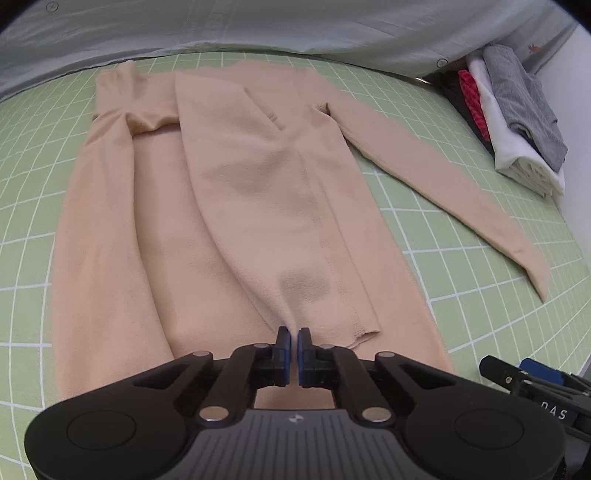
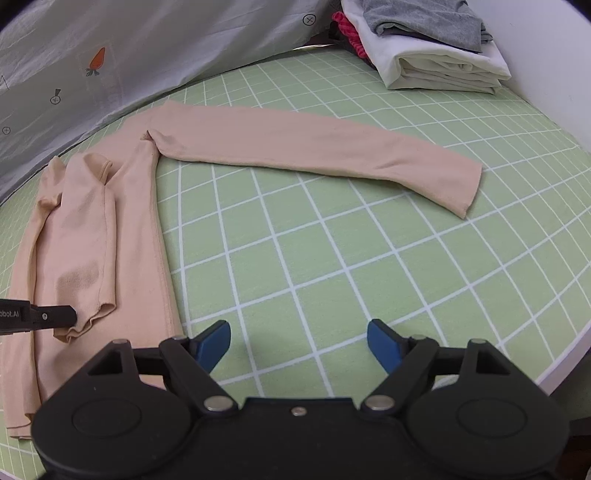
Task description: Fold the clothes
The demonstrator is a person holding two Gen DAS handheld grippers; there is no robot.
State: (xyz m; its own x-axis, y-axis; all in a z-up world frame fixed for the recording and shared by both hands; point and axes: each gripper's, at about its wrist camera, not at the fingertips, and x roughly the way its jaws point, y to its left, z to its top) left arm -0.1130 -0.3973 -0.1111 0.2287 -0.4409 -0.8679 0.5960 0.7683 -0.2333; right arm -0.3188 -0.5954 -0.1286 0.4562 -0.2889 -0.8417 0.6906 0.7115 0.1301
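Green grid-lined bench (image 2: 332, 258) fills my view, with a pale grey sheet (image 1: 258, 26) behind. On it the peach long-sleeved knit top (image 1: 229, 206) lies flat, one sleeve folded inward, the other (image 2: 314, 147) stretched toward two o'clock. A stack of folded clothes (image 2: 436, 62) sits at one o'clock. My left hand-held gripper (image 1: 291, 334) is clenched on the folded sleeve's cuff; I'd lay it smooth. My right hand-held gripper (image 2: 299, 341) hangs released.

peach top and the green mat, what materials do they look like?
Peach top: soft matte knit, probably fleece-like; the surface looks finely napped, and it drapes limply with stitched hems. Green mat: smooth, flat sheet with a printed white grid, probably vinyl or rubber cutting mat.
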